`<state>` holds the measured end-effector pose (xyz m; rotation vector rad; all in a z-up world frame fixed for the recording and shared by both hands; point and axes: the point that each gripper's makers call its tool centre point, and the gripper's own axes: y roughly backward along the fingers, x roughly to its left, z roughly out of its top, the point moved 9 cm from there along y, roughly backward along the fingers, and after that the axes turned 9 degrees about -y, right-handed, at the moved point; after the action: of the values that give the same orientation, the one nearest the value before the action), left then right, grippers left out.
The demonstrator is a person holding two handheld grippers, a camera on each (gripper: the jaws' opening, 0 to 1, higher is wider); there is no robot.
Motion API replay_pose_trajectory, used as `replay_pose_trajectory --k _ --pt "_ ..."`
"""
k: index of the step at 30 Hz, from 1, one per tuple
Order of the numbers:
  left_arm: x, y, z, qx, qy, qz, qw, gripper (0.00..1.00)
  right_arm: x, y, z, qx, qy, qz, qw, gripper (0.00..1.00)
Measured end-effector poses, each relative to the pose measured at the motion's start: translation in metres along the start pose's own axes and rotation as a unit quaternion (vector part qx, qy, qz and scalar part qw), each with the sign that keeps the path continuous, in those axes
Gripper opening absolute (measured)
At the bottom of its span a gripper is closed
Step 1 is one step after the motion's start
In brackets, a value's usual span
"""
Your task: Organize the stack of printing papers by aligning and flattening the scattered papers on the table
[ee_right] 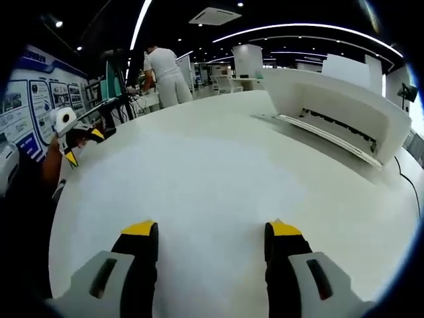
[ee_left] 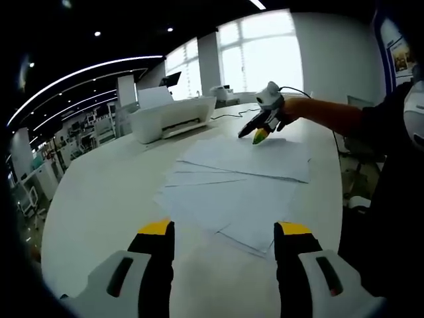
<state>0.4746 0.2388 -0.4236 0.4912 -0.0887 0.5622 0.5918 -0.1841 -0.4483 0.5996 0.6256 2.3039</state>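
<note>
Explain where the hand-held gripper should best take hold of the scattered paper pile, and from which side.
Probably the near corner of the scattered papers, where sheet edges jut toward the left hand-held gripper. Come in low from that side: the sheets lie flat on the table, so only overhanging, fanned edges offer grip.

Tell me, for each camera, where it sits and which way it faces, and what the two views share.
Left gripper view: rides the left gripper, jaws apart, facing the scattered papers, the printer and windows; the right gripper on the person's arm reaches in.
Right gripper view: rides the right gripper, jaws apart, low over the white table, facing the printer; the left gripper shows.
Shared: table, printer, the other gripper.
</note>
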Motion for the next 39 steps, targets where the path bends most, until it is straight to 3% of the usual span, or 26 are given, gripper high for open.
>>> replay_pose_trajectory --k 15,39 --pt "-0.003 0.001 0.001 -0.002 -0.001 -0.004 1.0 0.65 0.007 -0.018 0.014 0.014 0.02 0.038 0.999 0.61" --pt "-0.009 0.0 -0.003 0.005 -0.003 -0.013 0.9999 0.66 0.031 -0.037 0.021 0.036 0.056 0.082 0.9944 0.6"
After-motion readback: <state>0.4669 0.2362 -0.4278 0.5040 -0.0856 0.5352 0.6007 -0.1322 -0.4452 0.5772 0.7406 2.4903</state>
